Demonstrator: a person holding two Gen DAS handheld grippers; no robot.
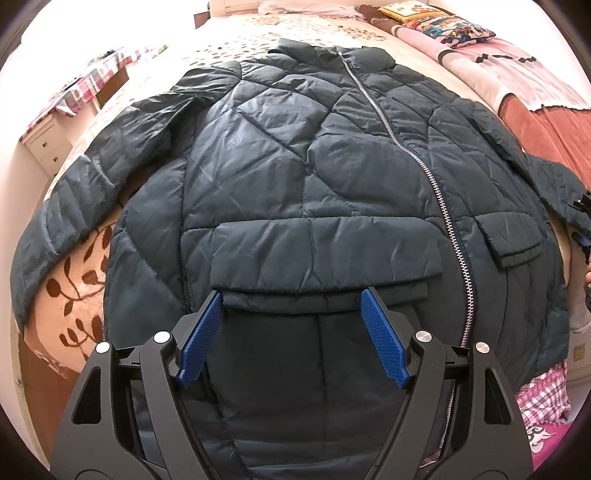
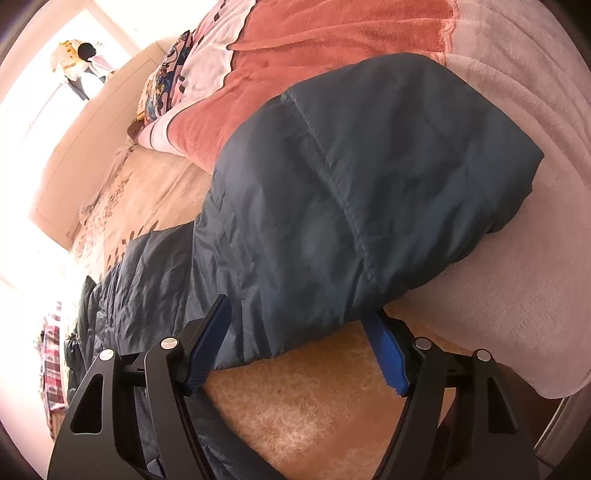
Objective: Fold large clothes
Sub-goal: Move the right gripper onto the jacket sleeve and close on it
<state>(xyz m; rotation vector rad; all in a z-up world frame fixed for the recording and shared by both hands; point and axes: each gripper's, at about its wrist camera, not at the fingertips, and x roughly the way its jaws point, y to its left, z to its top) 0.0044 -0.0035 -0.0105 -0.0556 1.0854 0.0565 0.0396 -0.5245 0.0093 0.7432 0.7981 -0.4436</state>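
Right fingers (image 2: 384,347) astride jacket sleeve (image 2: 369,184)

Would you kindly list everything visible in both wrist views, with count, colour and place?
jacket: one, dark teal, quilted, spread front-up on the bed, zipped
sleeve: one, dark teal, lying out over the blankets
bedspread: one, beige with brown leaves, under the jacket
blankets: rust and pale pink, beside the jacket
pillow: one, cartoon print, at the bed's head
drawers: one unit, white, beside the bed
left gripper: black, blue pads, open above the jacket's hem
right gripper: black, blue pads, open astride the sleeve's edge
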